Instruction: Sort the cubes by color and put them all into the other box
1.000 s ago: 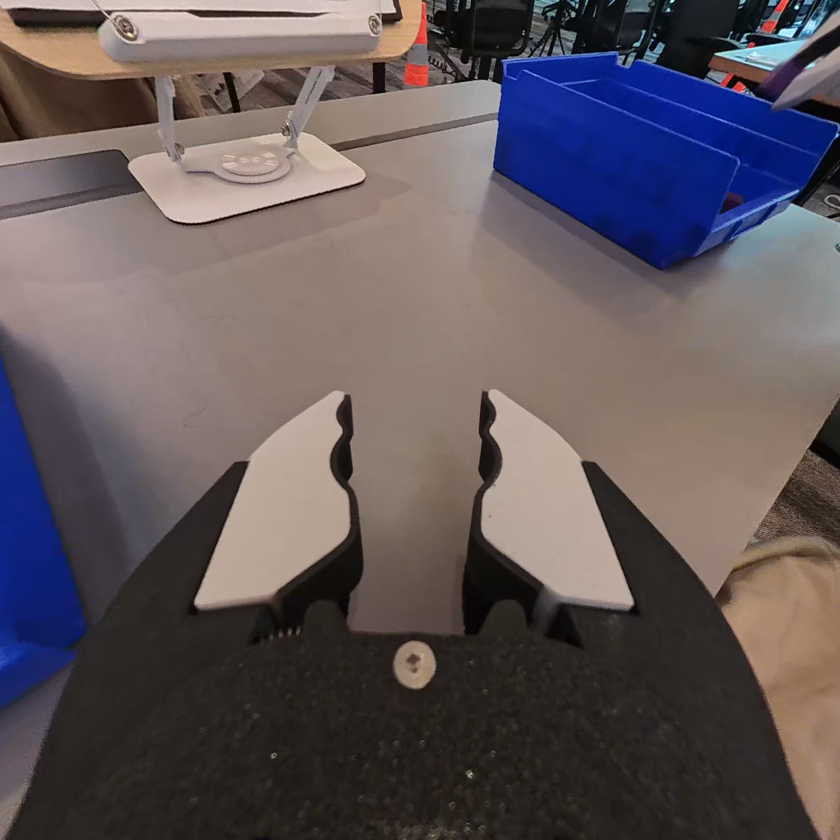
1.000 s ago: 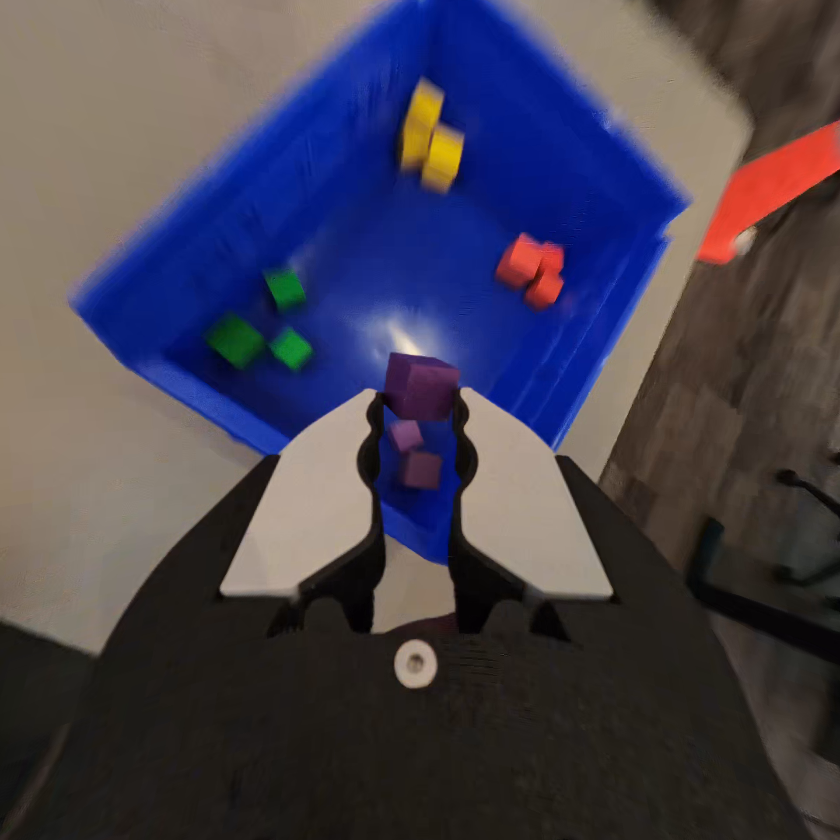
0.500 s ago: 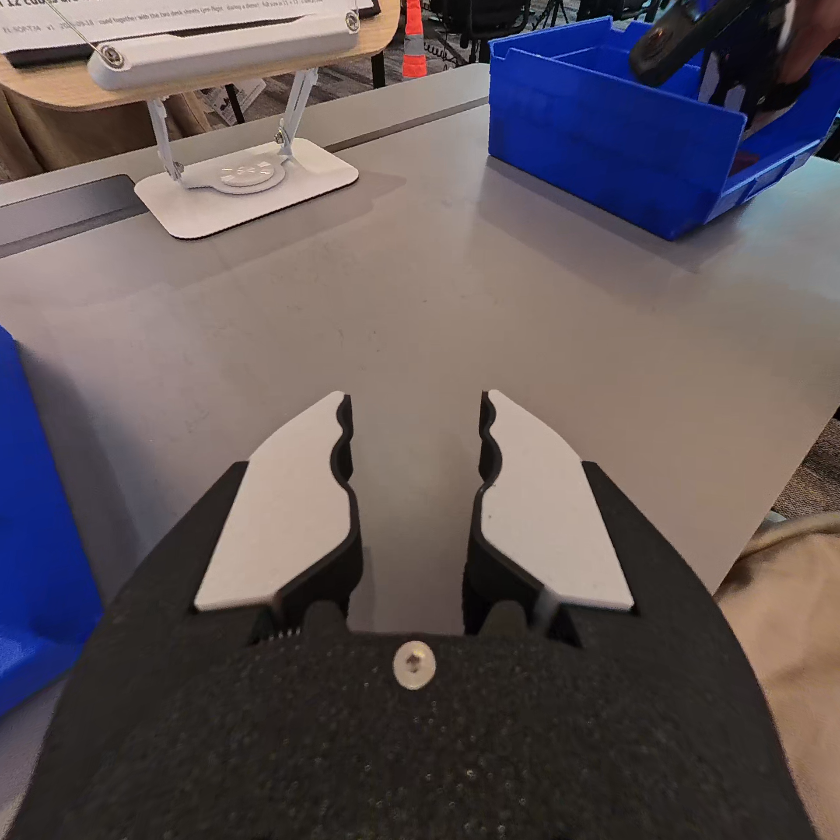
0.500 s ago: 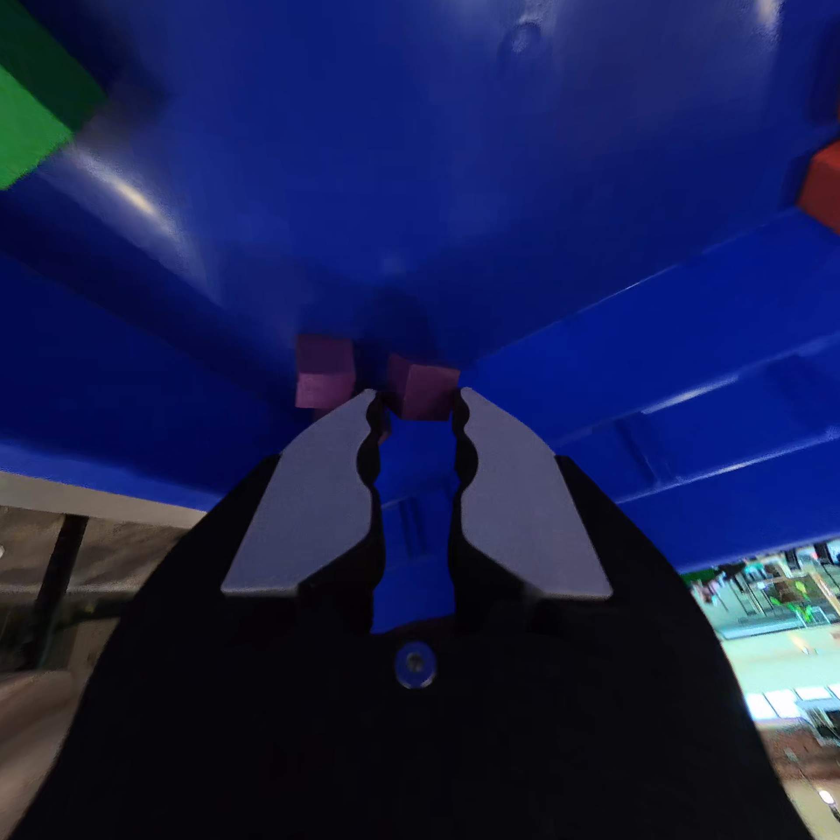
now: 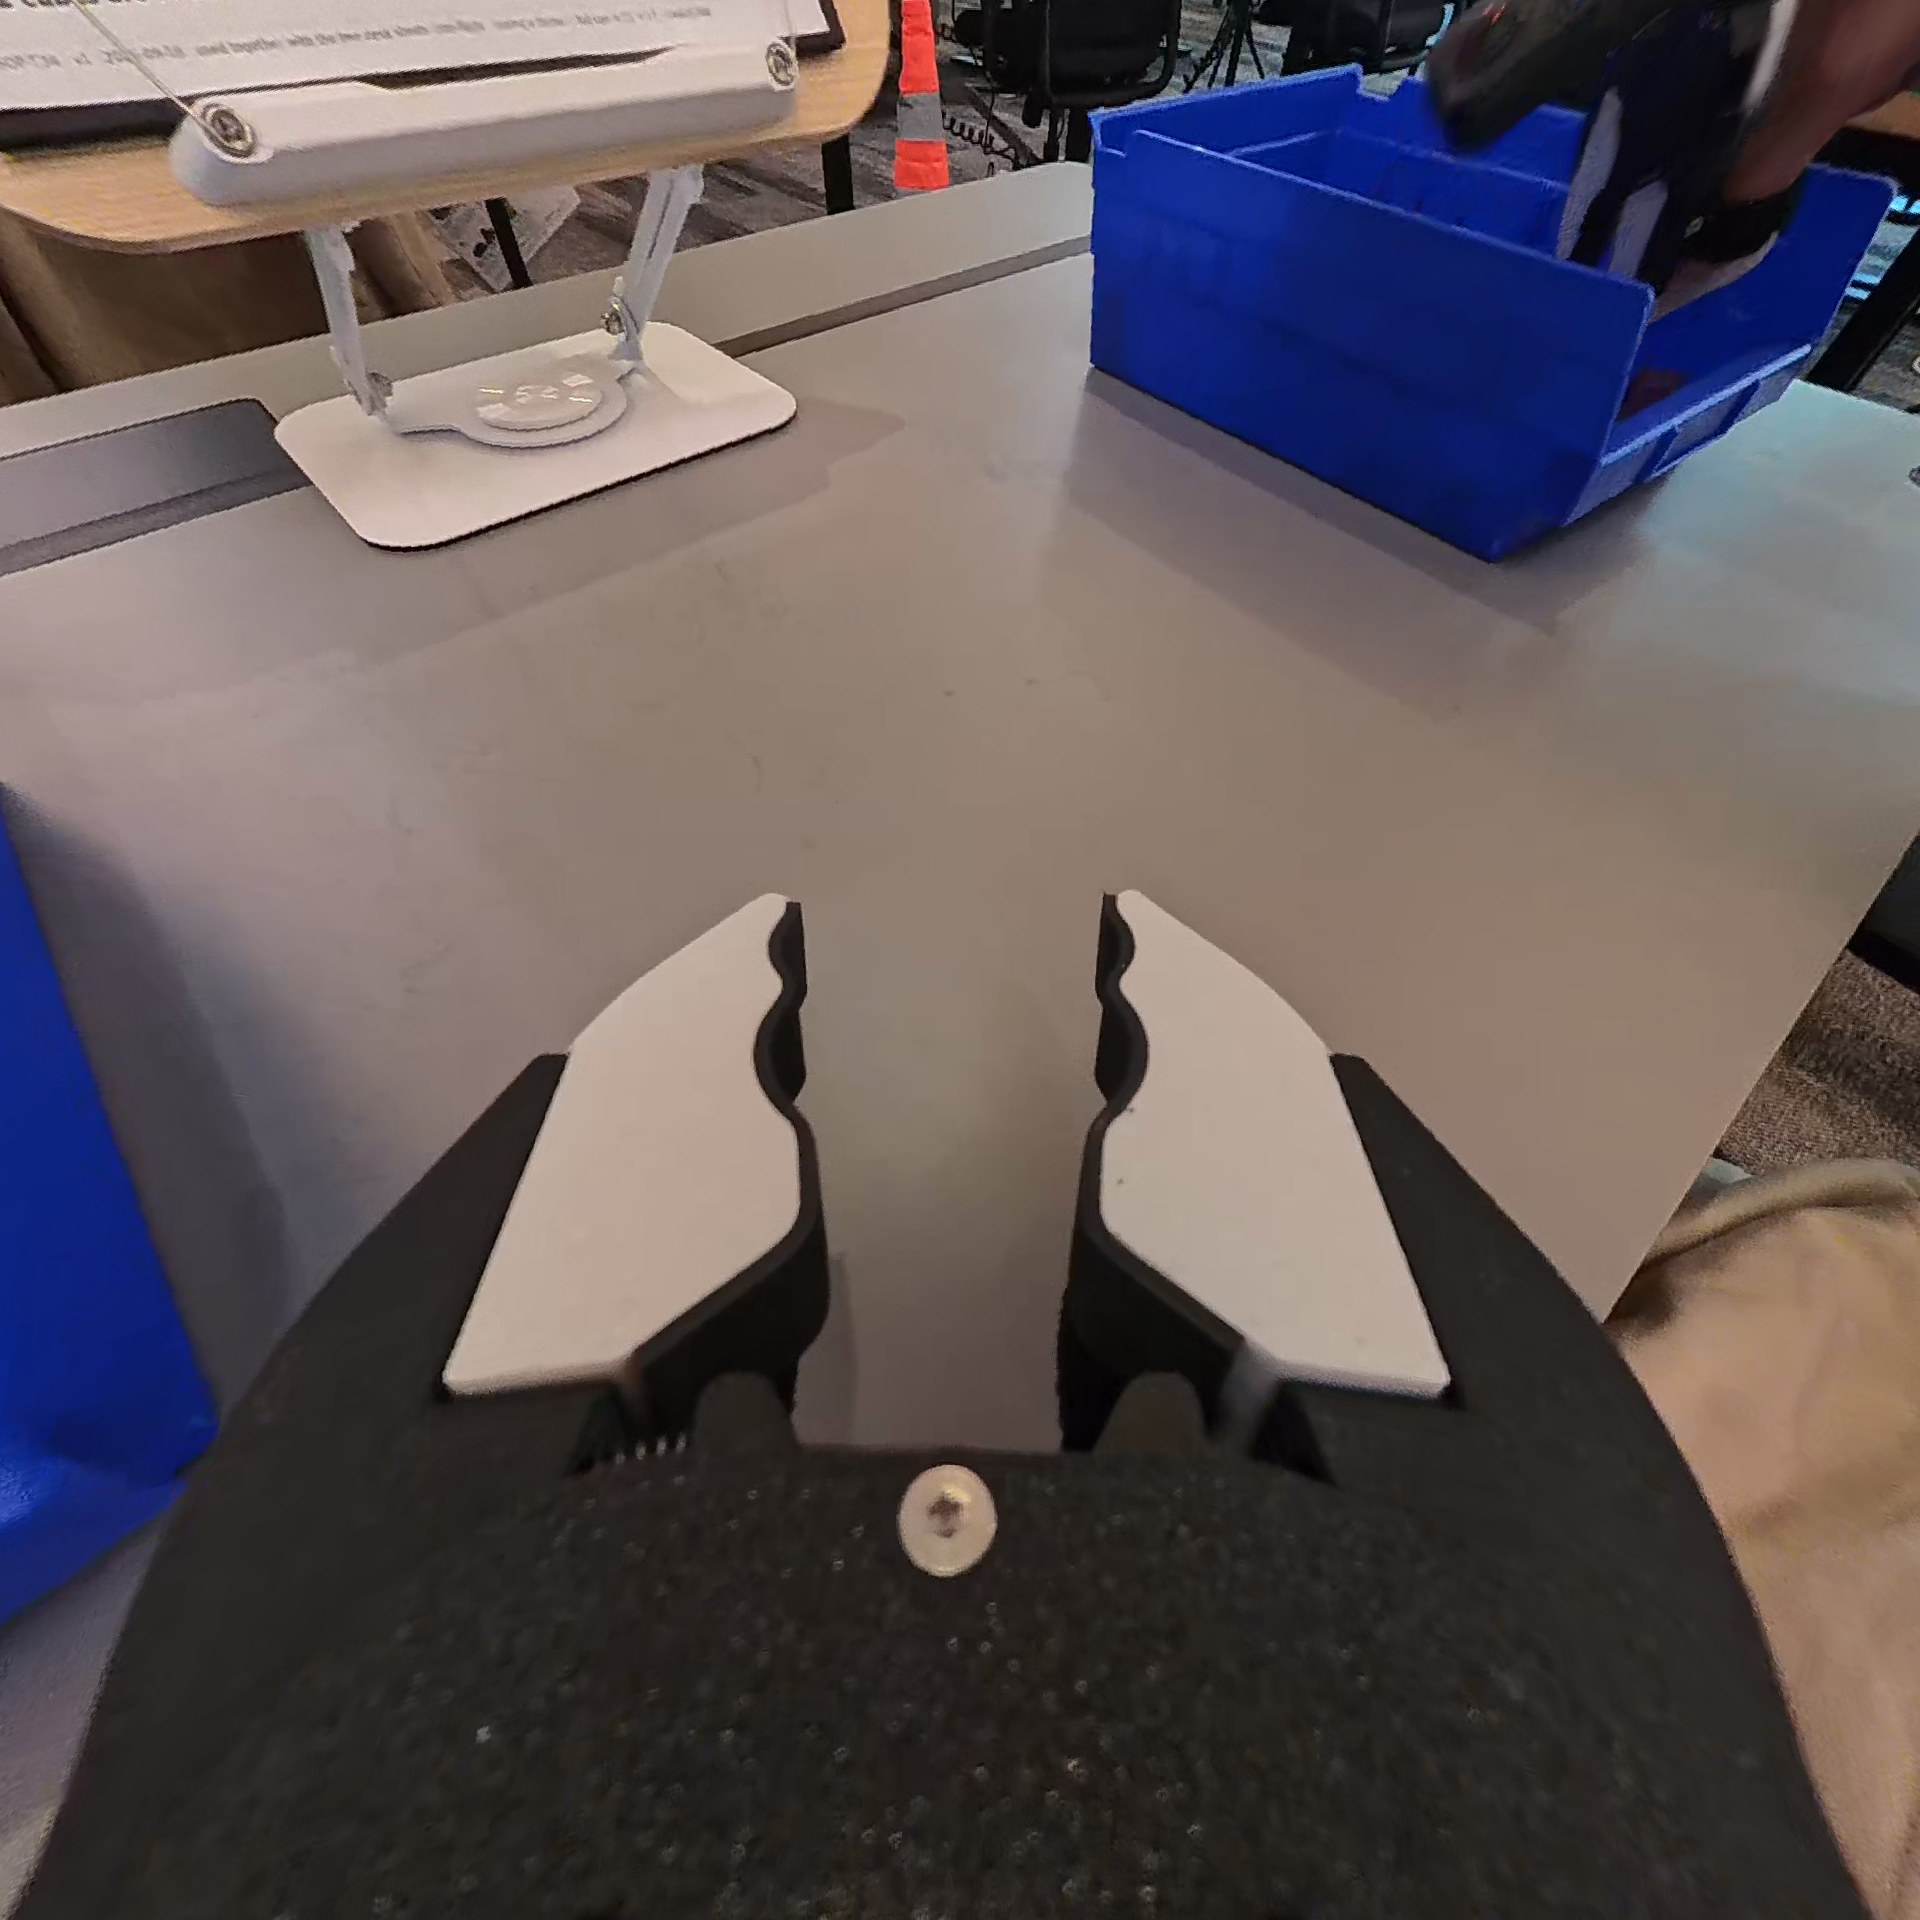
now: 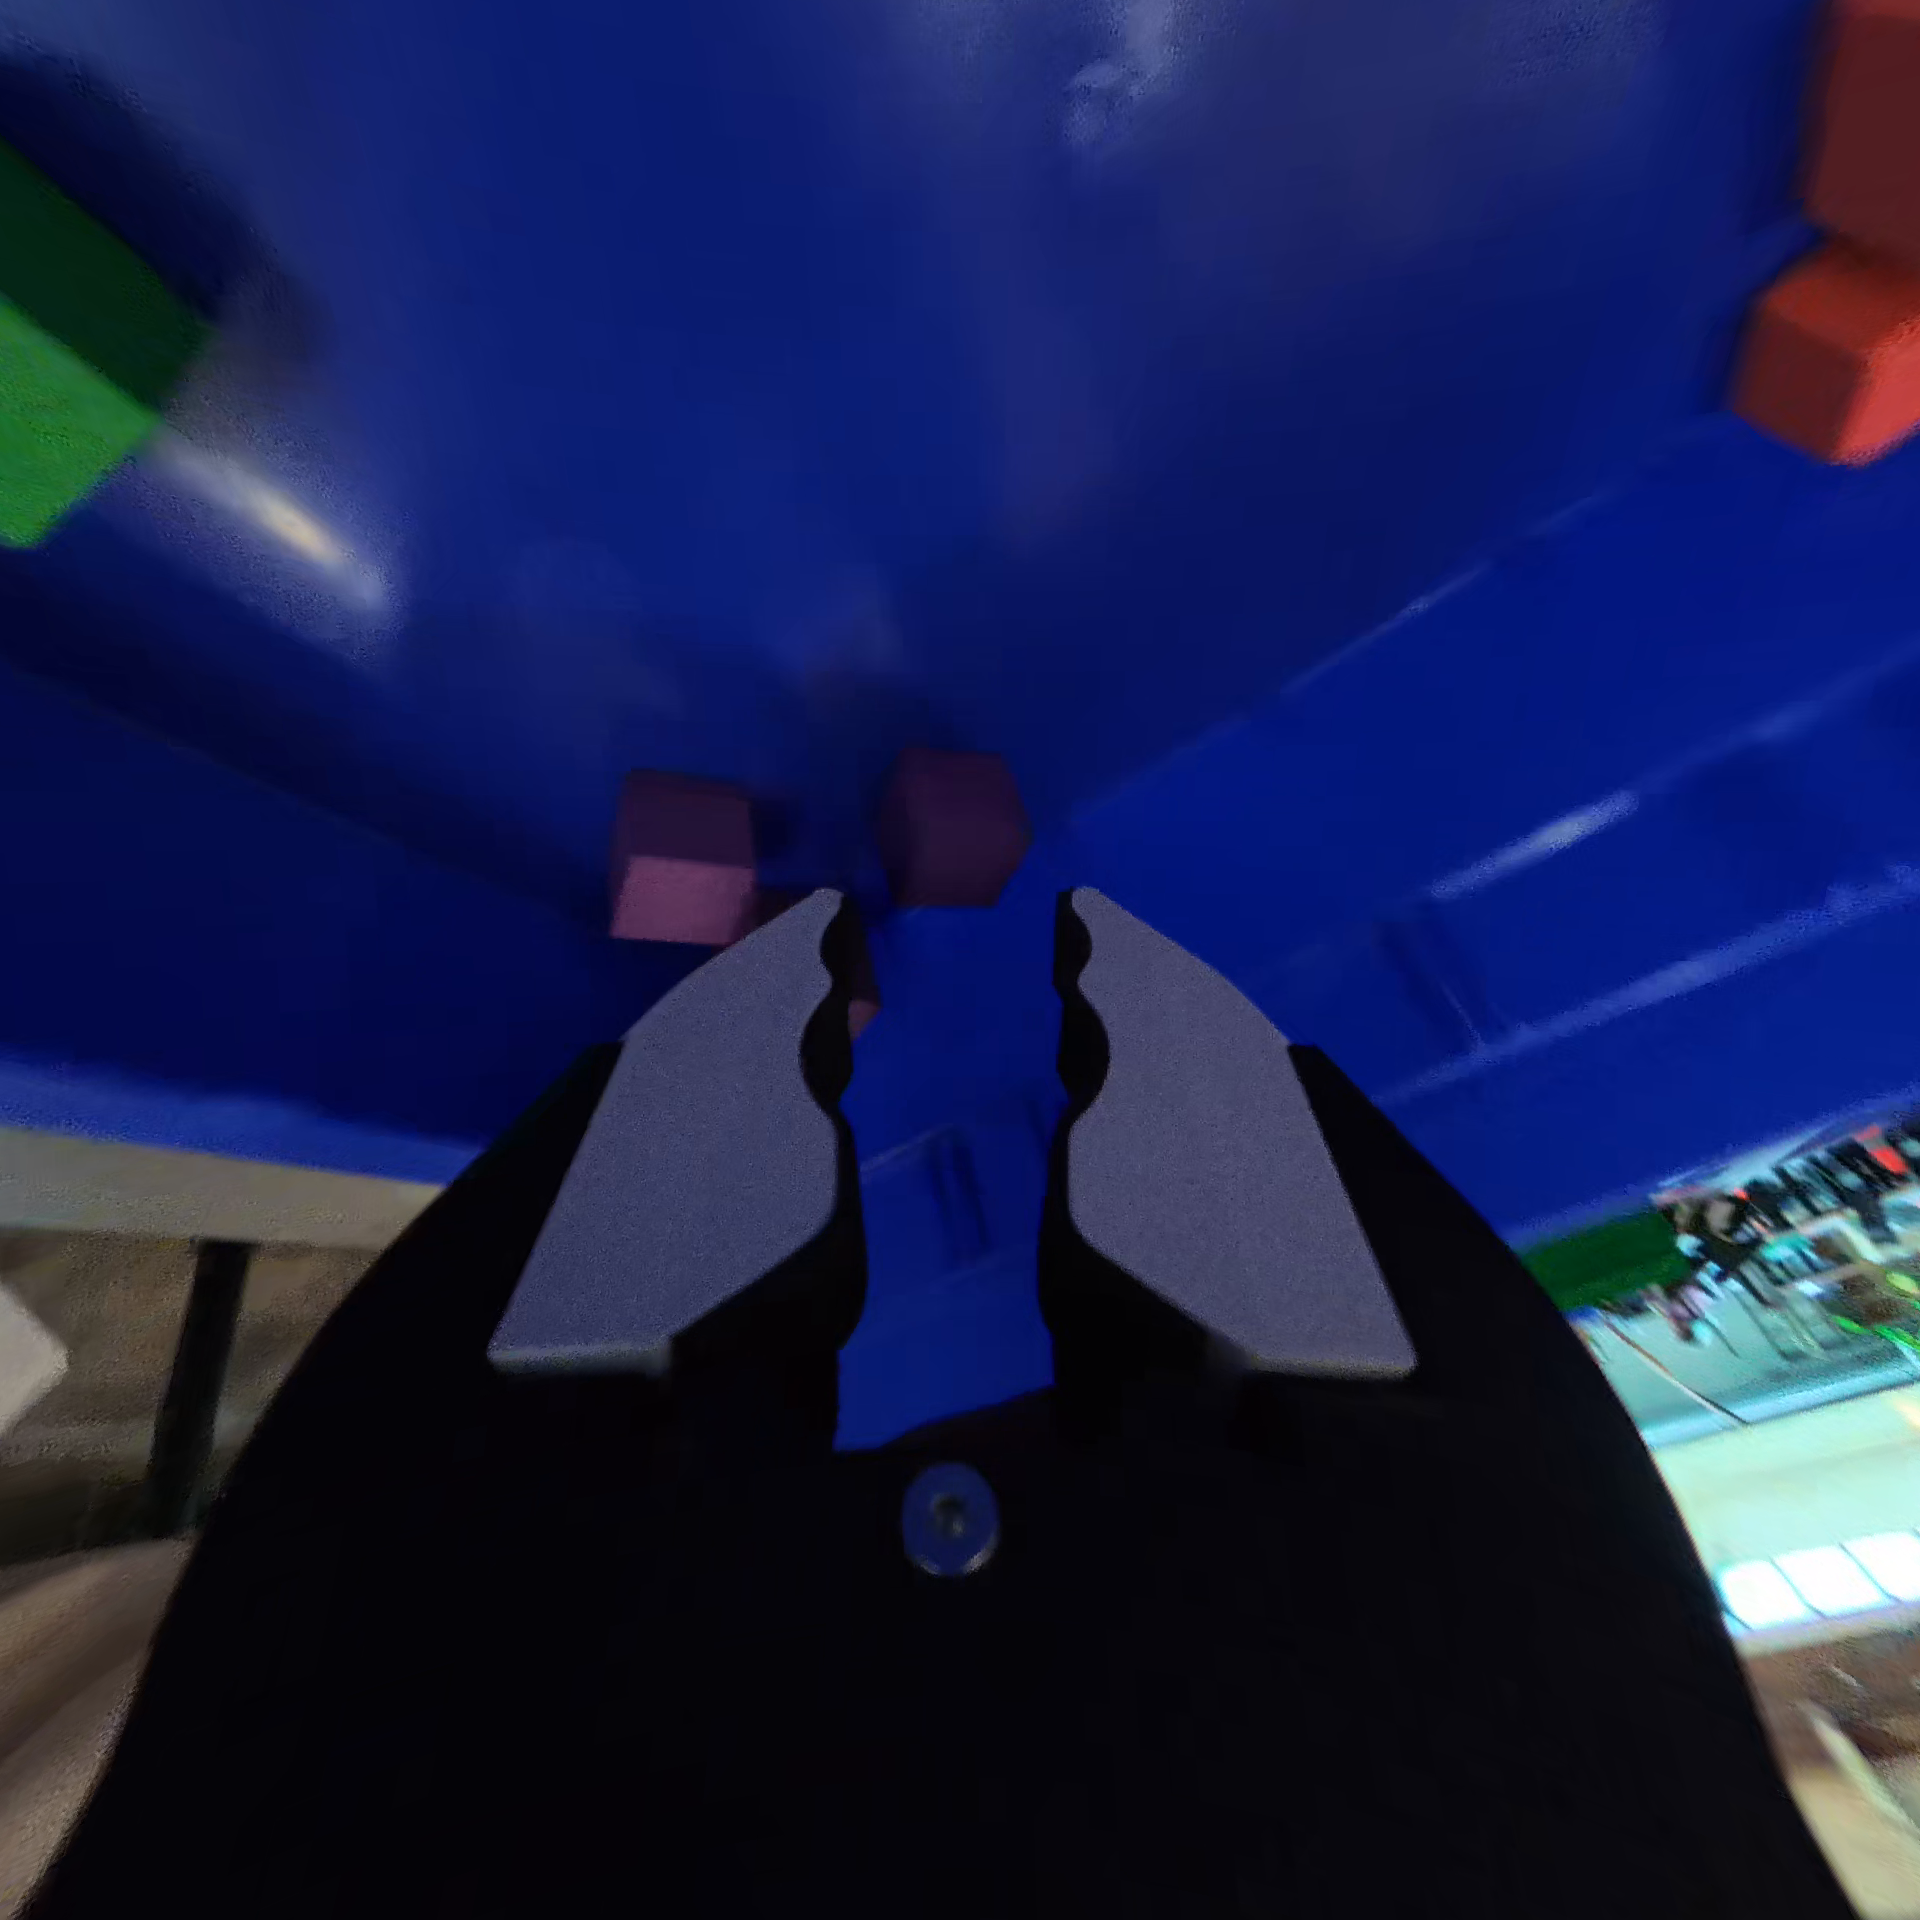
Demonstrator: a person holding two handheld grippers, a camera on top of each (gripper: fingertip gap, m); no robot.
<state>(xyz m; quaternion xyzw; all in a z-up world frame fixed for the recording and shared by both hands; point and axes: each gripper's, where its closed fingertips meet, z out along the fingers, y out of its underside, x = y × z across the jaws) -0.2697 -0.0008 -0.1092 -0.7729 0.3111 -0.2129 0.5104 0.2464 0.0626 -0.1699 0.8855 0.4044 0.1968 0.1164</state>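
Note:
My right gripper (image 6: 951, 904) is deep inside the blue box (image 6: 935, 364), open, with nothing between its fingers. A purple cube (image 6: 951, 831) lies on the box floor just past the fingertips. A second purple cube (image 6: 681, 862) sits to its left. A green cube (image 6: 73, 395) is at the left edge and red cubes (image 6: 1839, 353) at the right. My left gripper (image 5: 951, 909) is open and empty above the grey table (image 5: 935, 675). In the left wrist view the same box (image 5: 1351, 343) stands at the far right, with the right gripper (image 5: 1621, 156) blurred inside it.
Another blue box (image 5: 62, 1247) stands at the left edge of the left wrist view. A white stand (image 5: 530, 436) carrying a wooden board is at the back left. The table's edge (image 5: 1766, 1039) runs along the right, with beige clothing (image 5: 1818, 1403) beside it. Spacing between my two grippers at the tips: around 55 cm.
My right gripper went down into the box with the purple cube, then opened; the cube now lies free past the fingertips. The left gripper has barely moved.

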